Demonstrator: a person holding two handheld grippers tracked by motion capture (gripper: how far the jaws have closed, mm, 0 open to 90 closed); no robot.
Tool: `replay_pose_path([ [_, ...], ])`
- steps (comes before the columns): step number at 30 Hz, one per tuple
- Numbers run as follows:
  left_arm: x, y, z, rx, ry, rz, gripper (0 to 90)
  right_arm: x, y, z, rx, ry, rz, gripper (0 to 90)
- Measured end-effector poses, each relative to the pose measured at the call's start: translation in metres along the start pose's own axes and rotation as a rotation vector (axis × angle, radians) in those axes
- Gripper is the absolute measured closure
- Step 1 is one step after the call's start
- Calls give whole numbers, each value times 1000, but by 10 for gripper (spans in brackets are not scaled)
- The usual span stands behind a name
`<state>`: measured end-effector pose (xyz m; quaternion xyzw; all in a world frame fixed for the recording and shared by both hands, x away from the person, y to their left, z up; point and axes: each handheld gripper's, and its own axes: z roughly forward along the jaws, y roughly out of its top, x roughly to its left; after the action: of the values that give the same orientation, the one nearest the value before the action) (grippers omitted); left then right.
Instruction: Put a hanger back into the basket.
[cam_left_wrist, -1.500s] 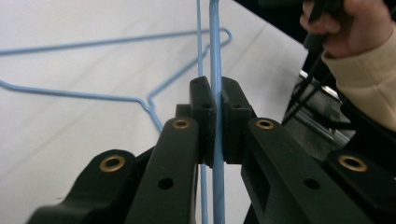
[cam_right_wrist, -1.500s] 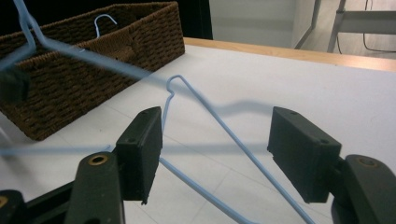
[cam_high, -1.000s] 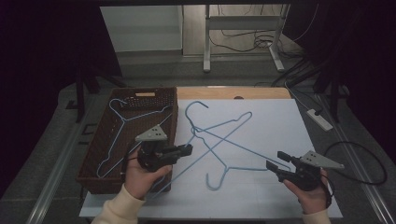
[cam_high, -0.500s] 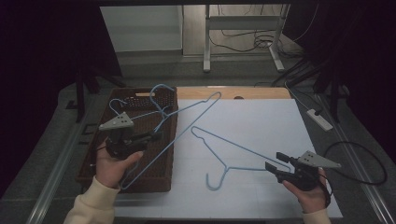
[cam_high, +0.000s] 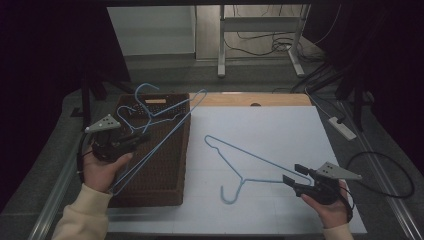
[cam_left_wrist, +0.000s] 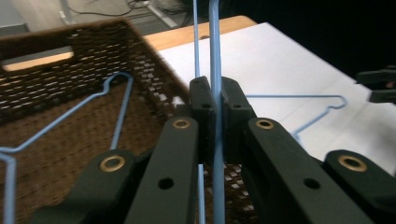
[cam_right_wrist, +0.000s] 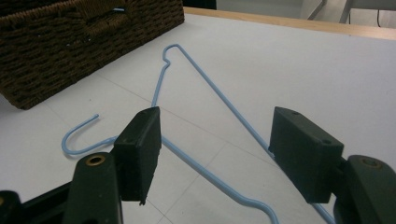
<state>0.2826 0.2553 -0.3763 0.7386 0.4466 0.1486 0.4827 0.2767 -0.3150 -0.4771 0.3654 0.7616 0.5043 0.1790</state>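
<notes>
My left gripper (cam_high: 142, 137) is shut on the wire of a blue hanger (cam_high: 165, 135) and holds it slanted over the brown wicker basket (cam_high: 160, 175). In the left gripper view the wire (cam_left_wrist: 215, 116) runs upright between the closed jaws. A second blue hanger (cam_left_wrist: 70, 116) lies inside the basket (cam_left_wrist: 70, 70). A third blue hanger (cam_high: 250, 160) lies flat on the white table top (cam_high: 280, 130), hook towards the front. My right gripper (cam_high: 292, 173) stands open at that hanger's right corner; its wire (cam_right_wrist: 210, 88) passes under the gap of my right gripper (cam_right_wrist: 215, 149).
The basket (cam_right_wrist: 70, 42) stands at the table's left edge. A strip of bare wood (cam_high: 250, 99) runs along the far edge. A white power strip (cam_high: 342, 127) and cables lie off the table at the right. Metal table legs stand behind.
My left gripper has lifted one hanger off the white top and carried it left, over the basket. The right gripper and the hanger beside it have stayed put.
</notes>
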Motion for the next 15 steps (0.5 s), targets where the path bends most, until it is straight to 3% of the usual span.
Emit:
replay_pose_path([
  [5,15,-3,2,19,24,-9,857,1,-1,2,11,-3,-6,349],
  [9,18,-3,2,20,28,-17,856,1,-1,2,21,-4,-8,348],
  [15,23,4,4,30,56,5,859,0,-2,3,26,-4,-9,348],
])
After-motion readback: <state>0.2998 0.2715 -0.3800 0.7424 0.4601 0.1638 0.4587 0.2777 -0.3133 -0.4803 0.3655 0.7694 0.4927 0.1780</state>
